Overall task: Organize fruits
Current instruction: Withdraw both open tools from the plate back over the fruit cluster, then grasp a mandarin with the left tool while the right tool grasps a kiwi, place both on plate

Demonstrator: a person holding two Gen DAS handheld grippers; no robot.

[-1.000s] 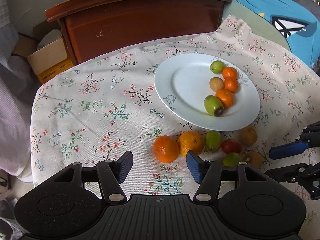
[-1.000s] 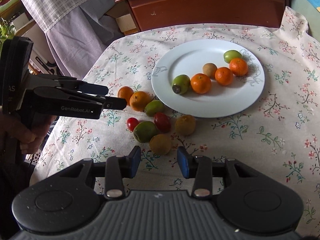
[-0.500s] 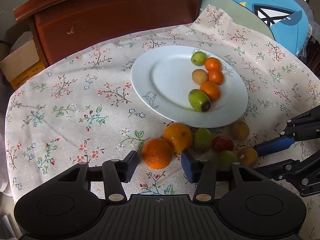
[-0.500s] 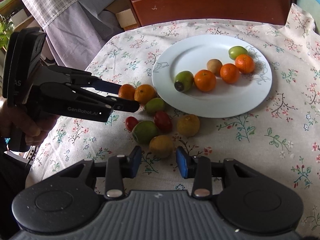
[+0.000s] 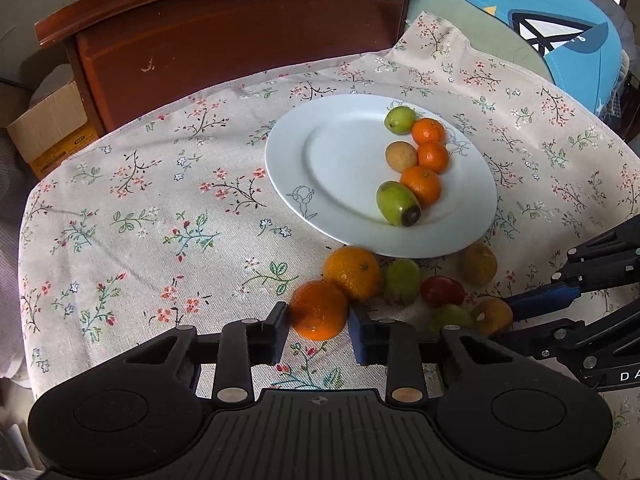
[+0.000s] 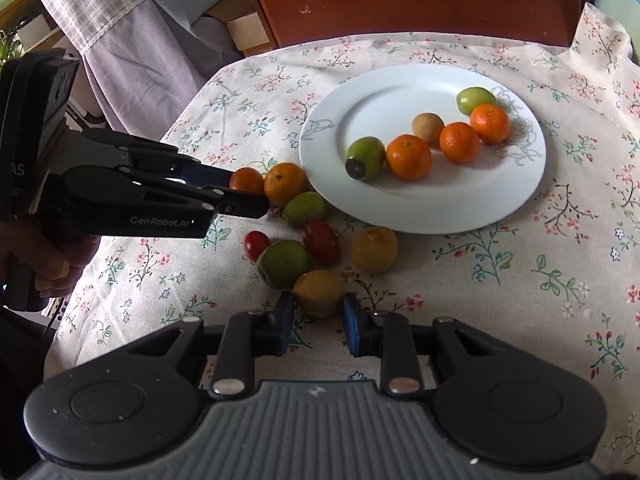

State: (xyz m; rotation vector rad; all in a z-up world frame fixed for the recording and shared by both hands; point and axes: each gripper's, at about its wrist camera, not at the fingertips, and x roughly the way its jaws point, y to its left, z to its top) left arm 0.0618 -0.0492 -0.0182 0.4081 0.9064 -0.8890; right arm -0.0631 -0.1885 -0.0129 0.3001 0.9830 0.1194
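A white plate on the flowered tablecloth holds three small oranges, two green fruits and a brown one. Loose fruit lies in front of it. My left gripper has its jaws closing on a loose orange, and both pads touch its sides. My right gripper is closing on a yellow-brown fruit, which sits between its pads. Both fruits rest on the cloth.
Beside the held fruits lie a second orange, green fruits, two red tomatoes and another yellow fruit. A dark wooden cabinet stands behind the table, and a cardboard box sits at the left.
Both pairs of jaws have narrowed. The left gripper has come forward until the orange sits between its pads. The right pads now flank the yellow-brown fruit.
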